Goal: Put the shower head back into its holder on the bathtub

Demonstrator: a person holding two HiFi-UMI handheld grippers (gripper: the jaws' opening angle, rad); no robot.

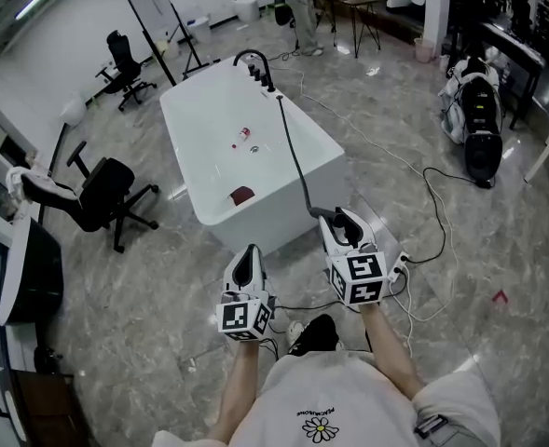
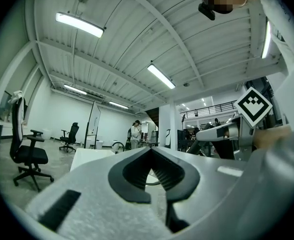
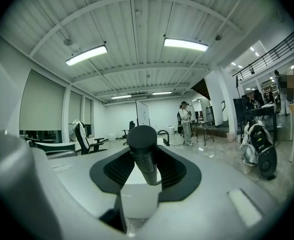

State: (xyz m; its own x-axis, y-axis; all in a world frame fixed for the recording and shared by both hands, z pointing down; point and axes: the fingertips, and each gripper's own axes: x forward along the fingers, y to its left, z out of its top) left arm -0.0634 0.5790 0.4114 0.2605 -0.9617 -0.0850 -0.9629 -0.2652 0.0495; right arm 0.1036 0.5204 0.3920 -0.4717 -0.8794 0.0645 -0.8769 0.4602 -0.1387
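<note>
A white bathtub [image 1: 255,156] stands ahead, with a black faucet [image 1: 253,59] and the holder fittings [image 1: 272,87] at its far end. A dark hose [image 1: 297,161] runs from there along the tub's right rim to the black shower head [image 1: 328,215]. My right gripper [image 1: 344,226] is shut on it near the tub's near right corner. In the right gripper view the ribbed black shower head handle [image 3: 144,154] stands between the jaws of the right gripper [image 3: 146,166]. The left gripper [image 1: 246,266] is shut and empty, short of the tub's near end; the left gripper view shows its tips [image 2: 149,152] meeting.
Inside the tub lie a small bottle [image 1: 243,136] and a dark red object [image 1: 242,195]. Cables and a power strip [image 1: 400,264] cross the floor to my right. An office chair [image 1: 102,194] stands left, bags [image 1: 474,119] right, and a whiteboard [image 1: 157,12] and a person [image 1: 302,7] beyond.
</note>
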